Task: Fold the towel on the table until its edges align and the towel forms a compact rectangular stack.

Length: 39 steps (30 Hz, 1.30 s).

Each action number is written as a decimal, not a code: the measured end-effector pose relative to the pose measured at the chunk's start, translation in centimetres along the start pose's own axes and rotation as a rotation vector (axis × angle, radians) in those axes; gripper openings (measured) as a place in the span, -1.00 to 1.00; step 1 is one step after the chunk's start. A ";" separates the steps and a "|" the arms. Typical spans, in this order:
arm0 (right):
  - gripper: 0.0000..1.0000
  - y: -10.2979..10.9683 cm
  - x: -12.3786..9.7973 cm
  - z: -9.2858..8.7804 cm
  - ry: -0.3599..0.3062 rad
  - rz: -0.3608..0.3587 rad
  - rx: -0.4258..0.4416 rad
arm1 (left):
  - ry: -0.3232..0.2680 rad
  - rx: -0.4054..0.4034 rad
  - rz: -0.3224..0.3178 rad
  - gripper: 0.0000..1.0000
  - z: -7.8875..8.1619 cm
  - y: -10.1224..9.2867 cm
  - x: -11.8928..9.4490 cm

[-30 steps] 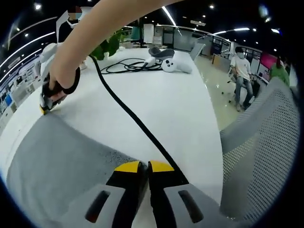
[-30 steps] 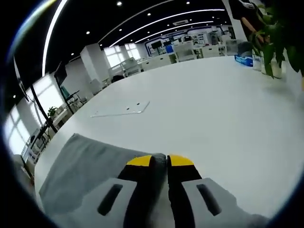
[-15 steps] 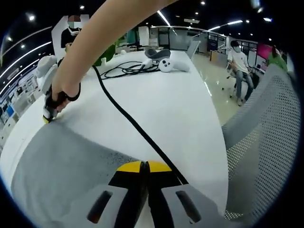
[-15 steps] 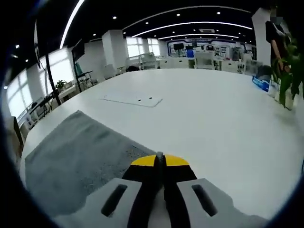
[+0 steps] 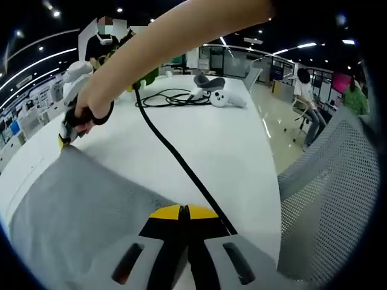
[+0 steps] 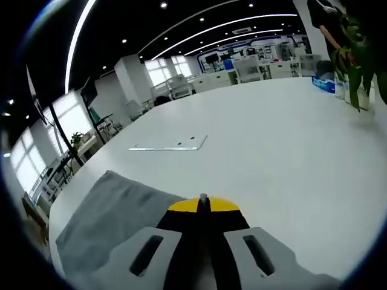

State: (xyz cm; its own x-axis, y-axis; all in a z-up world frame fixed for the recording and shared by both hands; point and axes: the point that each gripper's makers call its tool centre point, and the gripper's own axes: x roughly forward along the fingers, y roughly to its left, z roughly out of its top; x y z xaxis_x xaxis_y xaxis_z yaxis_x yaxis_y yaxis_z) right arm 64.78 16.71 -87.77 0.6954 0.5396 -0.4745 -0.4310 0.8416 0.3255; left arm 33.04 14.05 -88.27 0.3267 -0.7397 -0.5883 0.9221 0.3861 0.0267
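Left gripper view: the towel [image 5: 78, 205] is pinched at its near corner by the closed left gripper [image 5: 183, 212] — the far corner apparently clamped by the right gripper [image 5: 65, 138].

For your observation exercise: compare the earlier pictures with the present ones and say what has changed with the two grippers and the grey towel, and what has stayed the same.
Little has changed. The left gripper and right gripper stay shut on corners of the grey towel; in the left gripper view the right gripper's corner now looks slightly raised off the white table, though the cameras also shifted. The black cable and the flat panel lie as before.
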 end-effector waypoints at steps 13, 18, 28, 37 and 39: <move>-0.99 2.6 -1.4 2.9 -0.051 0.036 0.048 | -0.123 -0.113 0.076 -0.97 2.9 0.9 -3.6; -0.99 4.2 -1.8 4.3 -0.073 0.055 0.050 | -0.172 -0.177 0.117 -0.97 3.6 1.5 -5.5; -0.99 6.8 -1.9 6.3 -0.100 0.081 0.068 | -0.226 -0.392 0.208 -0.97 2.7 2.9 -10.0; -0.99 9.3 -1.7 7.8 -0.109 0.104 0.070 | -0.271 -0.436 0.250 -0.97 3.0 3.4 -12.3; -0.99 9.9 -1.6 8.1 -0.113 0.106 0.074 | -0.271 -0.435 0.254 -0.97 2.8 3.3 -12.8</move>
State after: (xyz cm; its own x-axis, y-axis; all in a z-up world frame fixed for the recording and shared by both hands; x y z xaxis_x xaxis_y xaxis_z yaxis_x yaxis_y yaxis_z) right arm 64.06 23.97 -77.12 0.7106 0.6155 -0.3409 -0.4644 0.7742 0.4300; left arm 32.47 23.18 -78.38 0.6215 -0.6867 -0.3771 0.6562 0.7193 -0.2283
